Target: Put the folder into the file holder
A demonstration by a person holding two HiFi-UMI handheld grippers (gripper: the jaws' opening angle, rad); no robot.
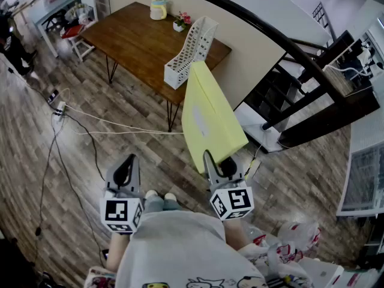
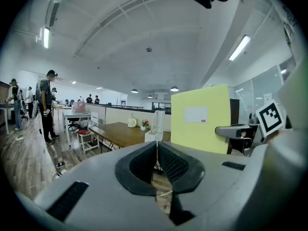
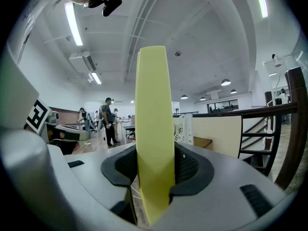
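No legible text, folder label [image 2: 195, 114] unreadable

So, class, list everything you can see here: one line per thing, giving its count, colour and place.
folder: one, yellow, upright in the right gripper
file holder: one, white, on the table's near corner
table: one, brown wood, ahead by the wall
jug: one, pale yellow, far table edge
flower pot: one, pink flowers, beside the jug
stool: one, red seat, left of the table
cables: several, white and black, on the floor
stair railing: one, dark, right
people: several, far off, left
left gripper: one, grey, shut, empty
right gripper: one, grey, shut on the folder
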